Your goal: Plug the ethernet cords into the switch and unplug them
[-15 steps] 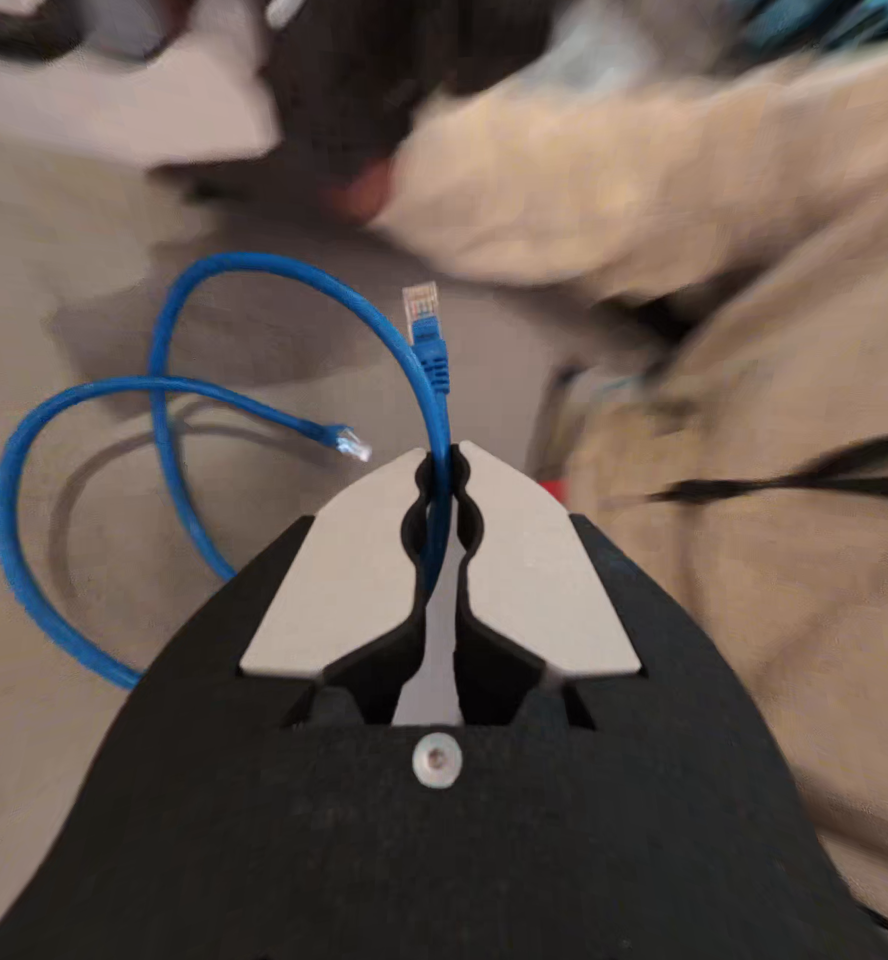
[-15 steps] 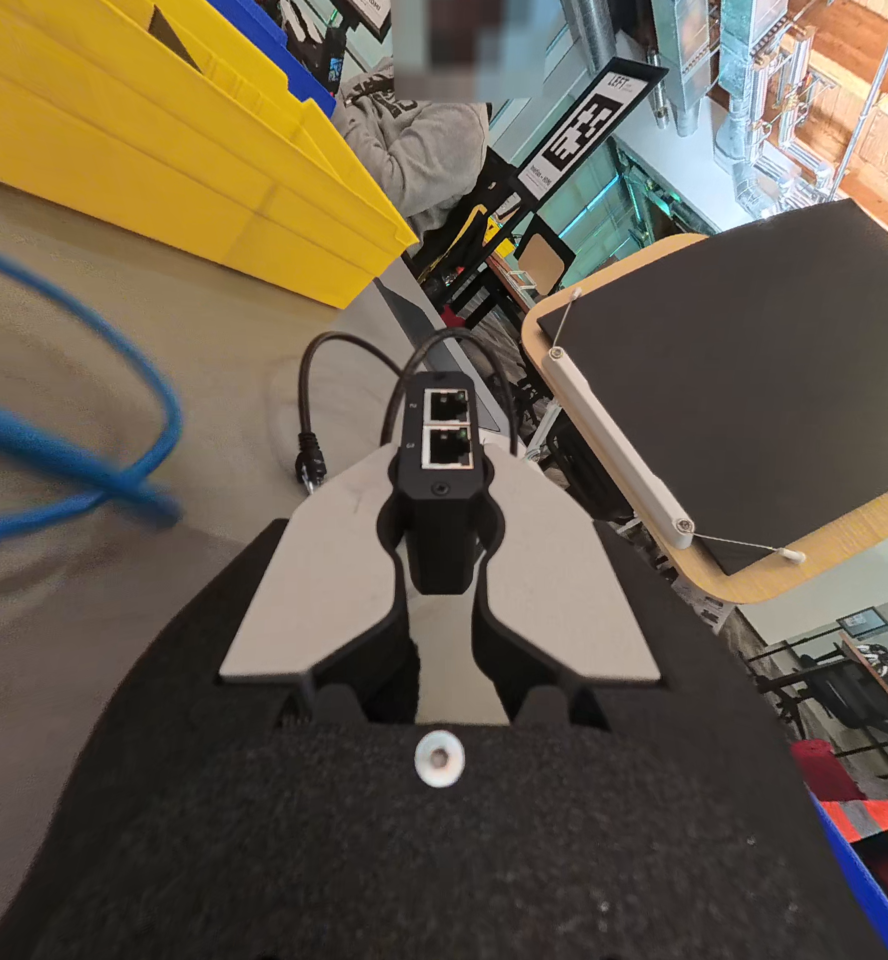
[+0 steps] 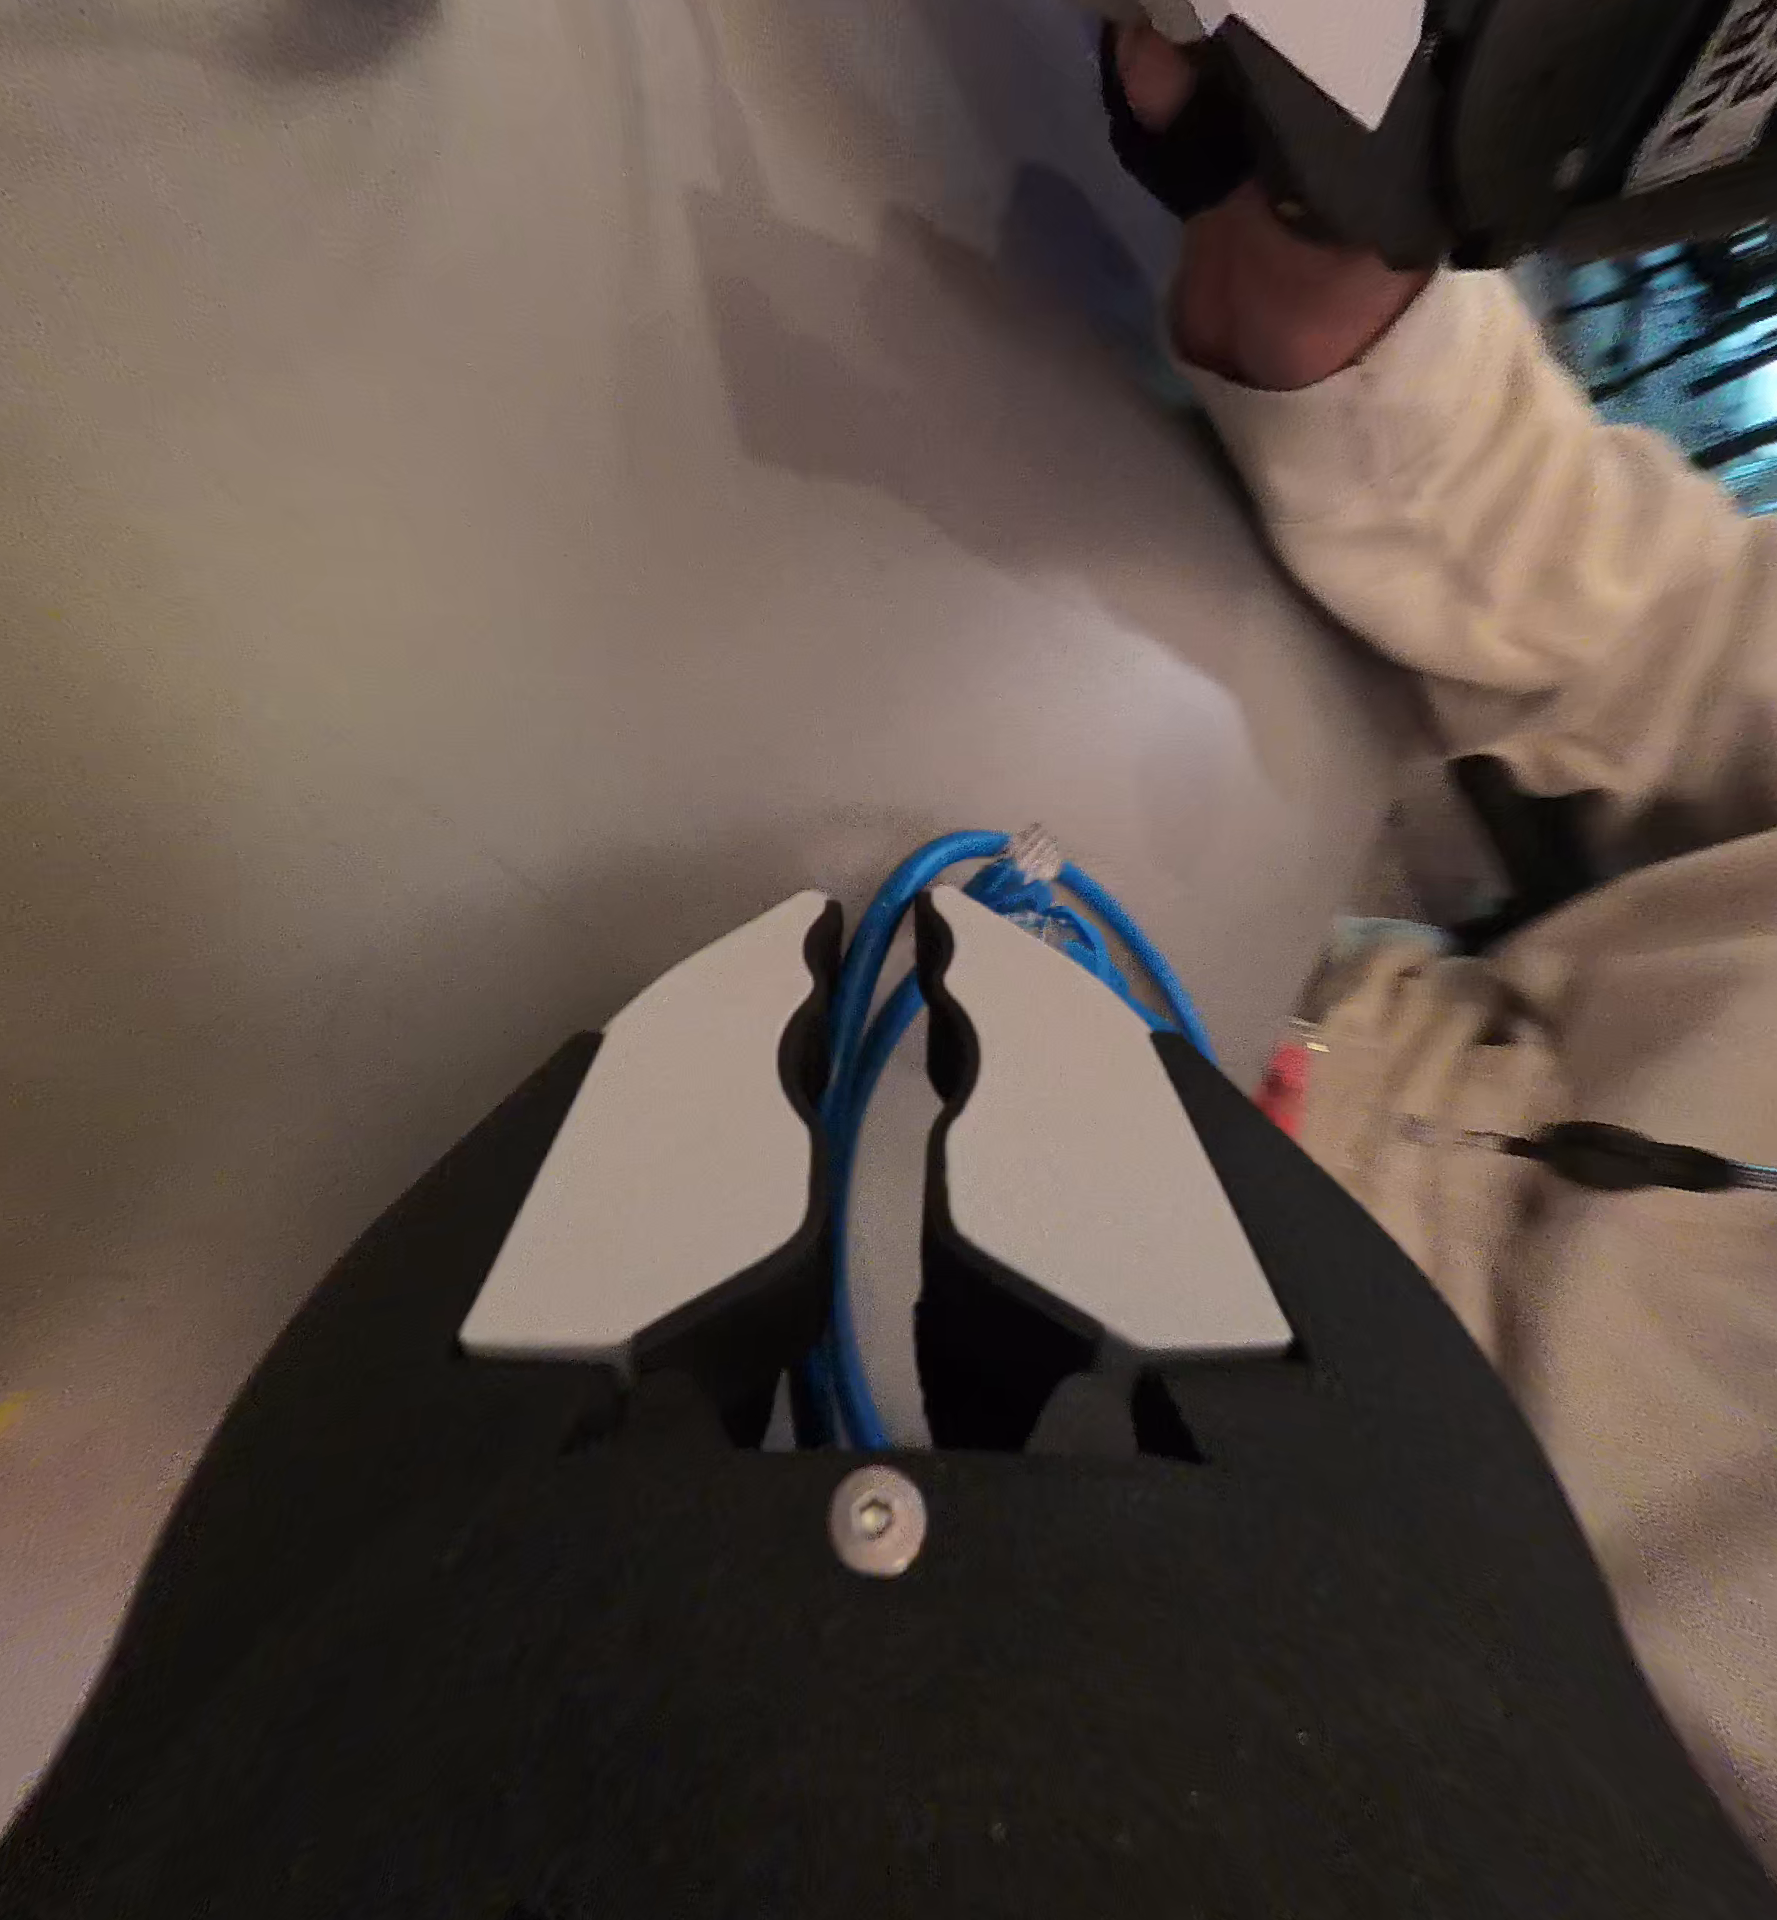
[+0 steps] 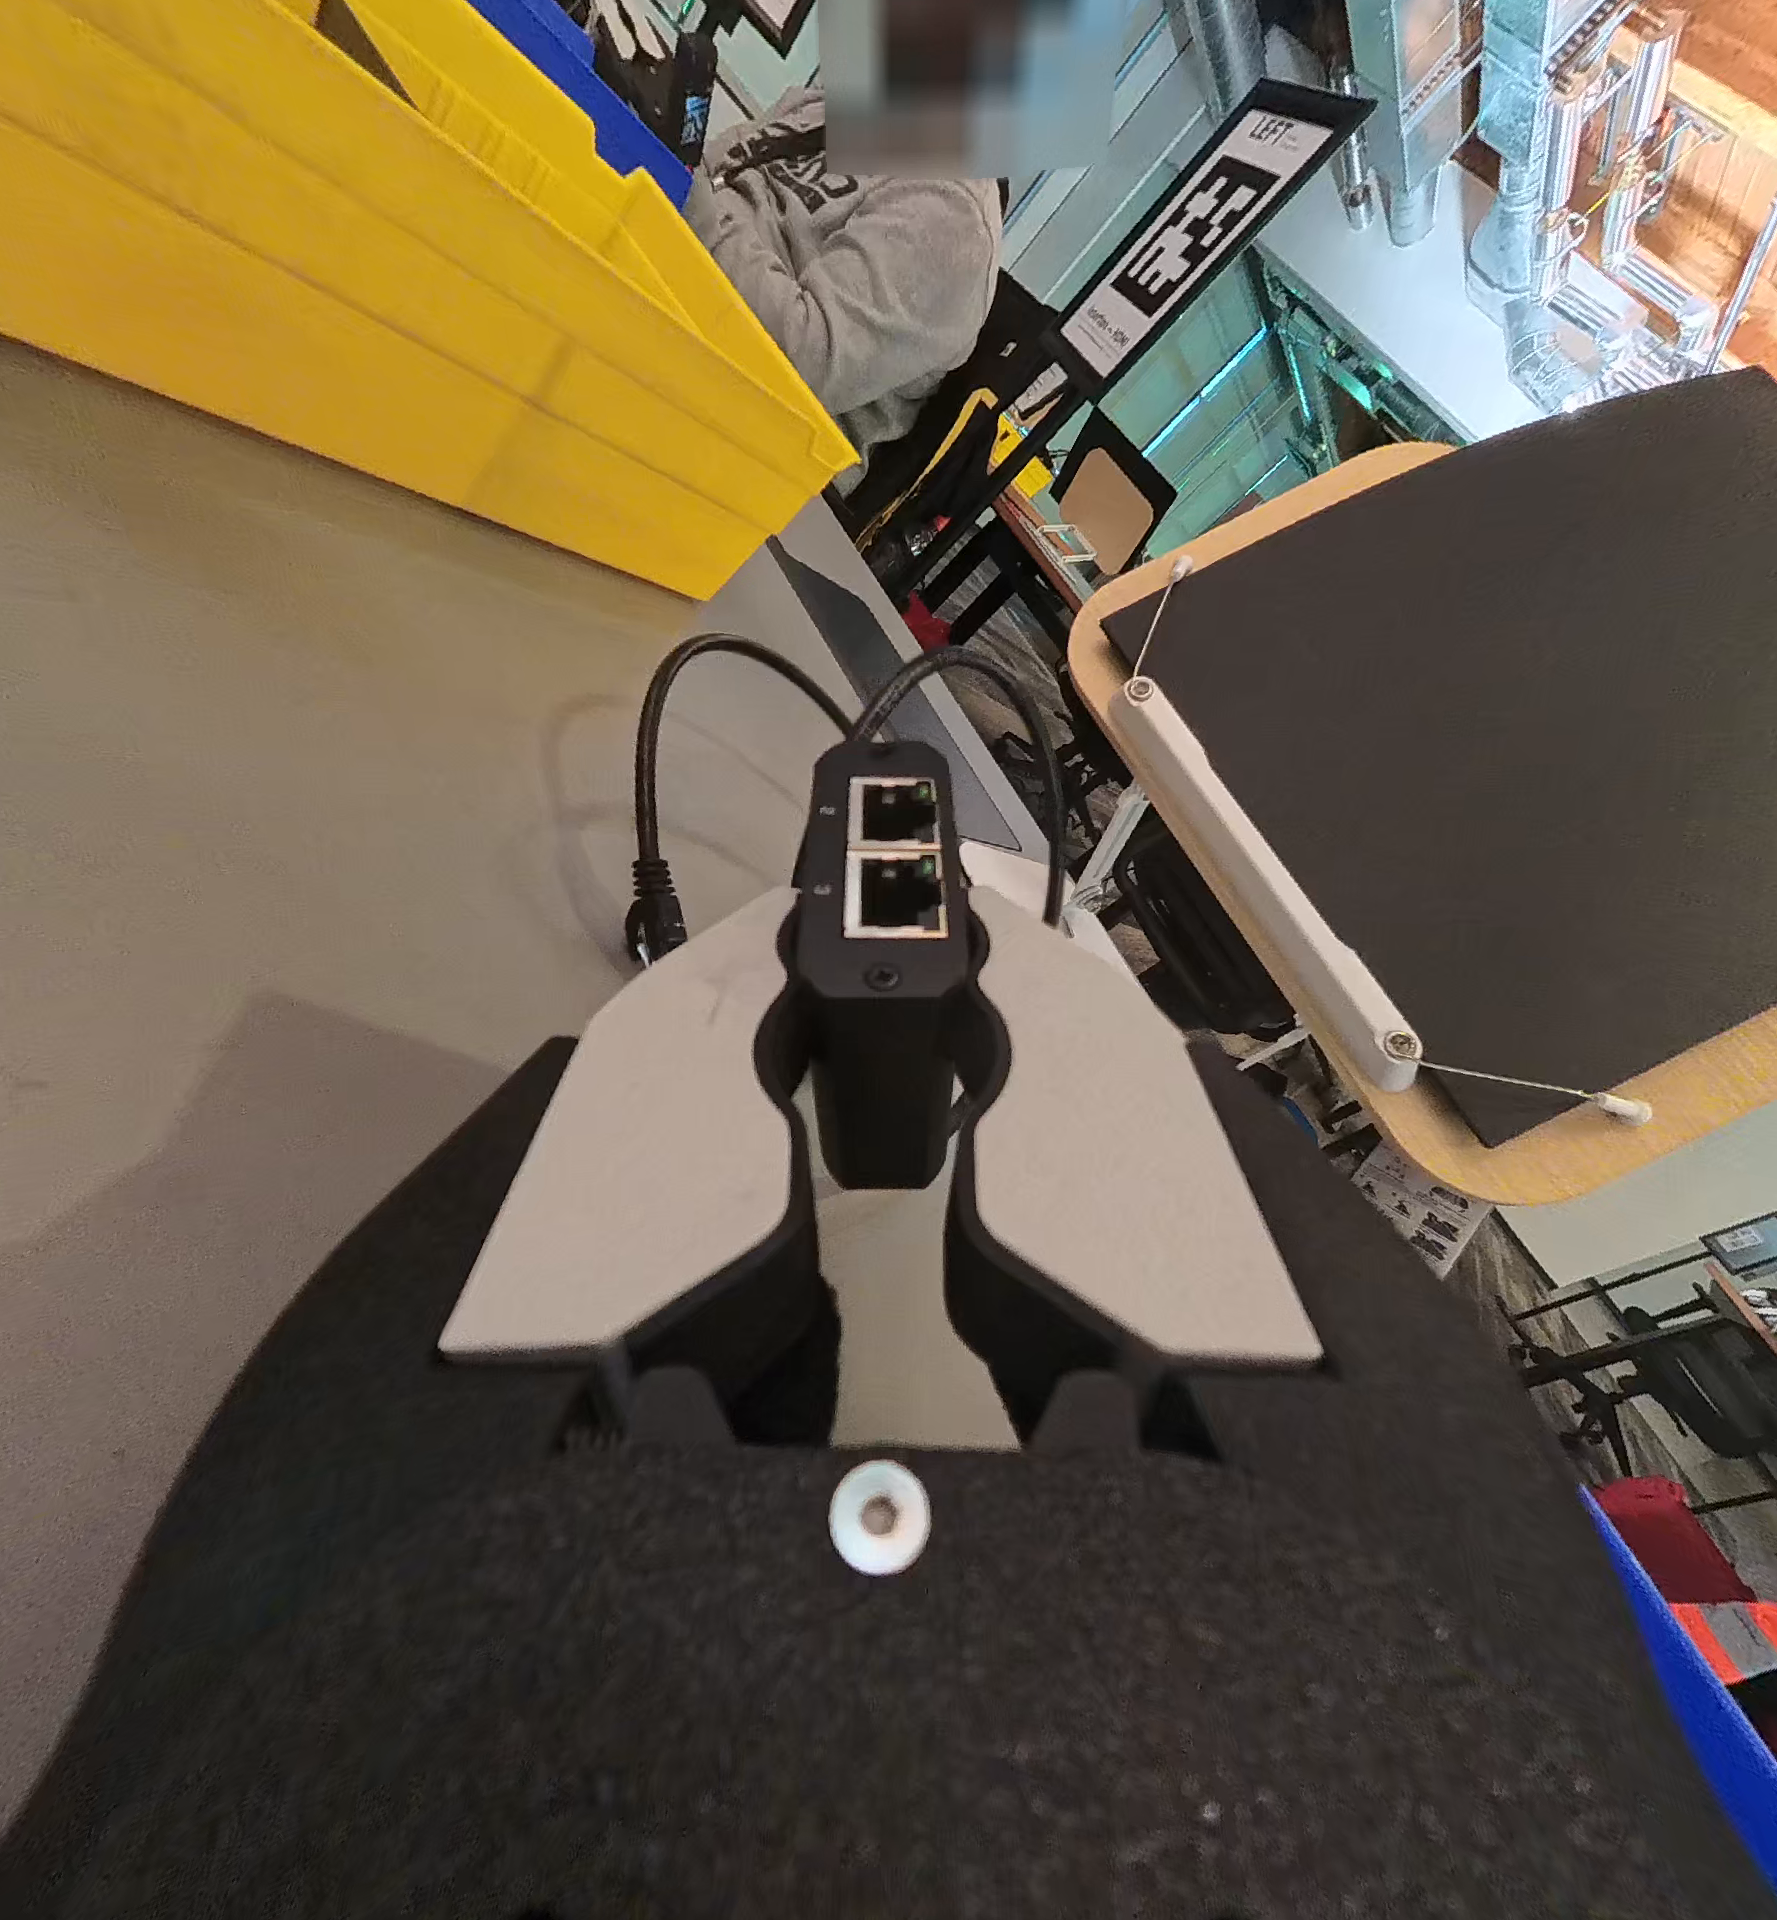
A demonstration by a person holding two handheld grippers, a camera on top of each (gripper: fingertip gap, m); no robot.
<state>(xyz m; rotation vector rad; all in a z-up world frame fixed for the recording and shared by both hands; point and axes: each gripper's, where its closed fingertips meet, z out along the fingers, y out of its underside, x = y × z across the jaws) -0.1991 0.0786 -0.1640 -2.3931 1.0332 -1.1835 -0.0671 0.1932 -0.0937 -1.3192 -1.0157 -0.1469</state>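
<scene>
My left gripper stands slightly open. The blue ethernet cord runs loosely between its fingers in two strands. The cord's clear plug lies just past the right fingertip, over the grey table. My right gripper is shut on the black switch and holds it upright above the table. The switch's two ports face the camera, and both are empty. The blue cord does not show in the right wrist view. The left wrist view is blurred.
A short black cable with a plug hangs behind the switch. Yellow bins stand at the table's far left. A black board with a wooden rim is on the right. A person's cream sleeve and the other gripper fill the left wrist view's right side. My right fingertips sit around 20 cm from my left ones.
The left jaws have parted a little. The blue plug has dropped from upright above the tips to beside the right fingertip. The blue cord has left the right wrist view.
</scene>
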